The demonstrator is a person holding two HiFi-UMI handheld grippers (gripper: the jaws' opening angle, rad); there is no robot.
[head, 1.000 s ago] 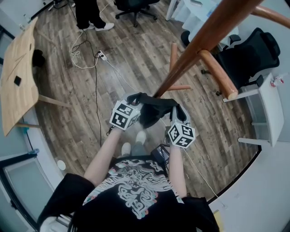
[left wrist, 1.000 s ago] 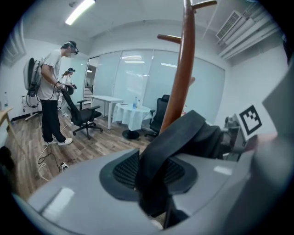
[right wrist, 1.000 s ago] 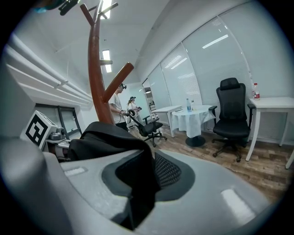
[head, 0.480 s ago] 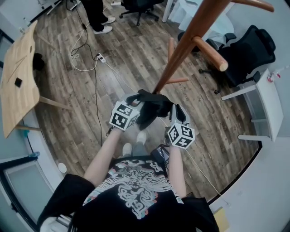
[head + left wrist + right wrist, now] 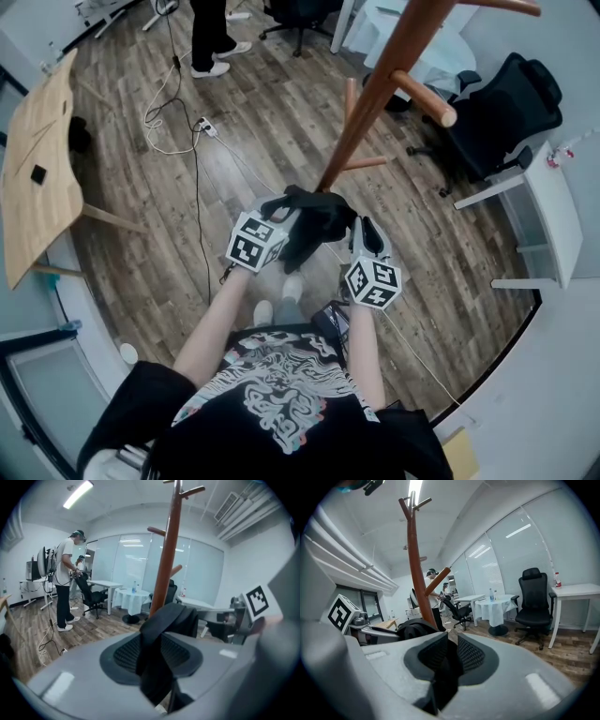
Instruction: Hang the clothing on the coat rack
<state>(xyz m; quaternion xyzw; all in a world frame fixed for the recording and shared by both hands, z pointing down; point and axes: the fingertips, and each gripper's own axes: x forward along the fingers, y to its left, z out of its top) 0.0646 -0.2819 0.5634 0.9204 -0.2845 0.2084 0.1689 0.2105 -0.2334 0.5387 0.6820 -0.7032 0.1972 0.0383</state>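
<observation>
Clothing (image 5: 314,225), black, bunched mid-frame between both claws, low beside coat rack (image 5: 375,94) pole. Left claw (image 5: 281,211) jaws just eased wider, cloth still pinched. Right claw (image 5: 365,232) clamped on cloth too. Peg (image 5: 424,97), upper right, sits further off than a second ago, so hanging not started.

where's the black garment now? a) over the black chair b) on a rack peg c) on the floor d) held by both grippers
d: the left gripper and right gripper each have the black garment between their jaws, on no coat rack peg; the left jaws have just been opening.
</observation>
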